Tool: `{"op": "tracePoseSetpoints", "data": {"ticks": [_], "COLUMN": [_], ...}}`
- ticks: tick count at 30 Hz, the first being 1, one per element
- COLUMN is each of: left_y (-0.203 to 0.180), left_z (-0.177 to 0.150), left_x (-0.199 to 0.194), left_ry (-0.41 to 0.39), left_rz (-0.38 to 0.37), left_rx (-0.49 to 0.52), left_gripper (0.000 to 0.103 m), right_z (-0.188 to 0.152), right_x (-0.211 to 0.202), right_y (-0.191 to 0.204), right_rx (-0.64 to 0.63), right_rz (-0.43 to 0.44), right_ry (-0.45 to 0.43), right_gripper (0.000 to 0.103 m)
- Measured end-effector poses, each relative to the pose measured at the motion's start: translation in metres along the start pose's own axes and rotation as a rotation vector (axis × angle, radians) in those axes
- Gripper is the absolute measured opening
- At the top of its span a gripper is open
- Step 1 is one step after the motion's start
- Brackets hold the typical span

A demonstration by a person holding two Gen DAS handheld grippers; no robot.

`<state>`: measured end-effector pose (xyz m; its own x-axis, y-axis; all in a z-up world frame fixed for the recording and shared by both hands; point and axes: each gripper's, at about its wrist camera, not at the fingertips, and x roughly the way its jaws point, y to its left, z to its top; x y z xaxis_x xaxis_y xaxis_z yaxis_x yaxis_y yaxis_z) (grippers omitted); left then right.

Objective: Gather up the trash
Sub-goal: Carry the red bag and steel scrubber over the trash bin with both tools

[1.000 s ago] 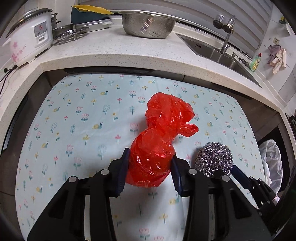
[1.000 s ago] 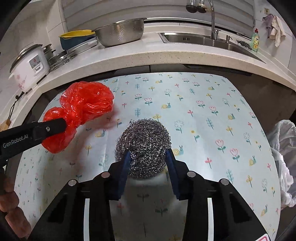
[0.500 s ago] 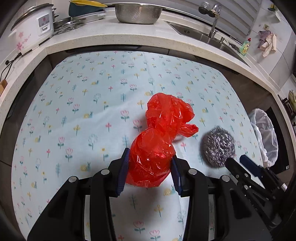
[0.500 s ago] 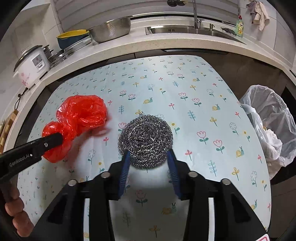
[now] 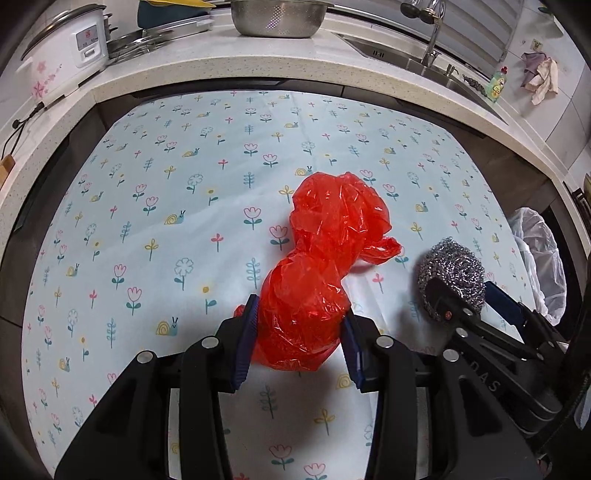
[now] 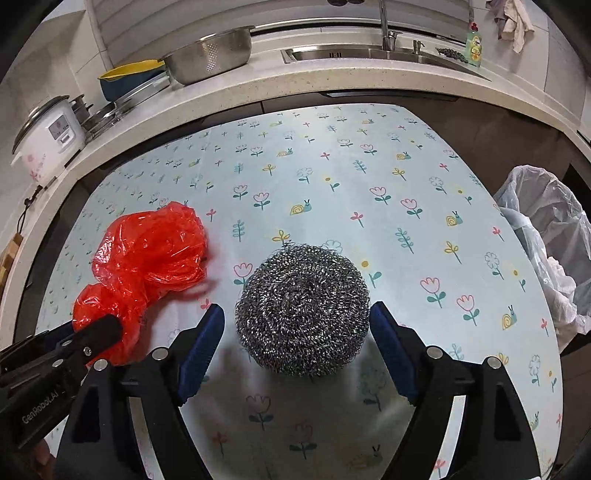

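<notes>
My left gripper [image 5: 299, 343] is shut on the lower lobe of a crumpled red plastic bag [image 5: 321, 266], held over the flowered tablecloth [image 5: 166, 221]. The bag also shows at the left of the right wrist view [image 6: 147, 258]. My right gripper [image 6: 297, 347] is open, its blue pads [image 6: 201, 343] standing apart on either side of a steel wool scrubber [image 6: 303, 310] that sits on the cloth. The scrubber shows at the right of the left wrist view [image 5: 452, 277], between the right gripper's fingers.
A bin lined with a white plastic bag [image 6: 546, 243] stands off the table's right edge. A counter [image 5: 258, 70] wraps the back with a rice cooker [image 5: 70, 44], a steel colander [image 5: 277, 16], a sink [image 6: 369, 55] and a soap bottle [image 6: 474, 46].
My right gripper has opened: its pads were tight on the scrubber and now stand apart from it. The left gripper still holds the red bag.
</notes>
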<state>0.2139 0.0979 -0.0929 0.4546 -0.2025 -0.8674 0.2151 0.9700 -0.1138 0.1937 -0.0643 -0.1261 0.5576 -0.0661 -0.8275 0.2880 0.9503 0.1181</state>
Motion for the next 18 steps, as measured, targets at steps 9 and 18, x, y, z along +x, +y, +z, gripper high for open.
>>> {"op": "tracePoseSetpoints", "data": {"ticks": [9,18], "left_y": [0.0,-0.009], "left_z": [0.002,-0.001], "left_x": [0.003,-0.019], "left_ry": [-0.001,-0.03], "left_rz": [0.011,0.006], "left_rx": [0.006,0.018], "left_gripper": [0.04,0.039], "right_z": [-0.001,-0.002], "right_x": [0.008,-0.031], "right_y": [-0.001,-0.015], "right_rx": [-0.004,0.016], "right_rz": [0.002,0.012], "right_ry": [0.012,-0.047], "right_gripper": [0.071,0.07]}}
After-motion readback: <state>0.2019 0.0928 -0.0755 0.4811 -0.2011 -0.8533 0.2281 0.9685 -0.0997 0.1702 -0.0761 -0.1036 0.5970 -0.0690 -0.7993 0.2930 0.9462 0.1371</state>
